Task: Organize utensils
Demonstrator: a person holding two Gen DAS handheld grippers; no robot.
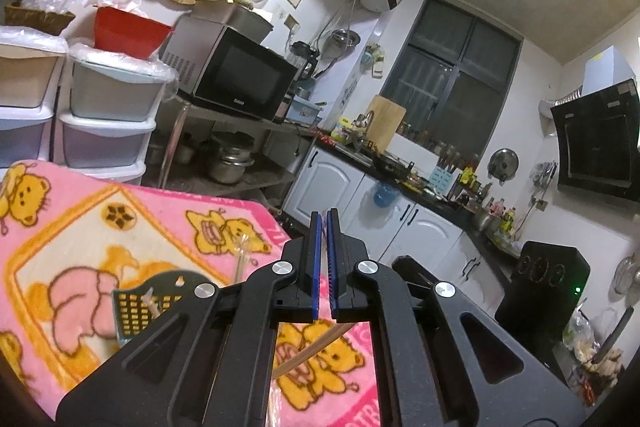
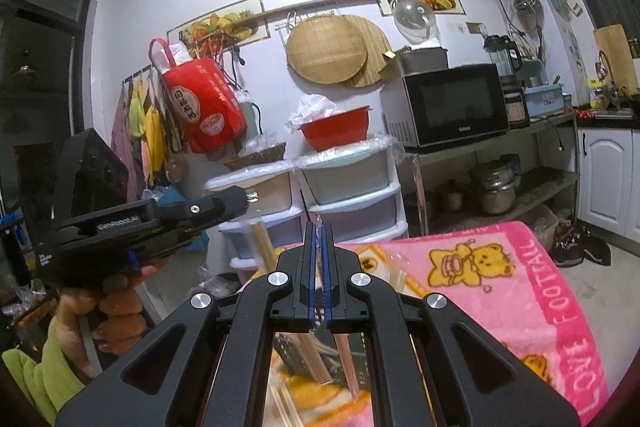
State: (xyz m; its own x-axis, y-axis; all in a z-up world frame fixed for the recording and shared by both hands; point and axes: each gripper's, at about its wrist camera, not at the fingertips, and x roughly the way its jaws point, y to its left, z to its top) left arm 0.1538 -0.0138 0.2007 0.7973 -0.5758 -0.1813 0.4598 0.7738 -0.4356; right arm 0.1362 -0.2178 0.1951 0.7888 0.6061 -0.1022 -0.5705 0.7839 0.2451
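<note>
Below the black, blue-padded fingers (image 1: 315, 263) lies a pink blanket (image 1: 160, 211) patterned with yellow bears and orange borders. A black grid basket (image 1: 140, 311) sits left of them. Beyond stand a red bowl (image 2: 334, 131) and a black microwave (image 2: 452, 107).

My left wrist camera looks along my left gripper (image 1: 324, 217), nearly level, over the blanket (image 1: 80, 227) close below toward the far window (image 1: 452, 75). My right wrist camera looks along my right gripper (image 2: 317, 227) toward the wall with drawers (image 2: 352, 187). Both views share the blanket, microwave (image 1: 240, 75) and drawers.
</note>
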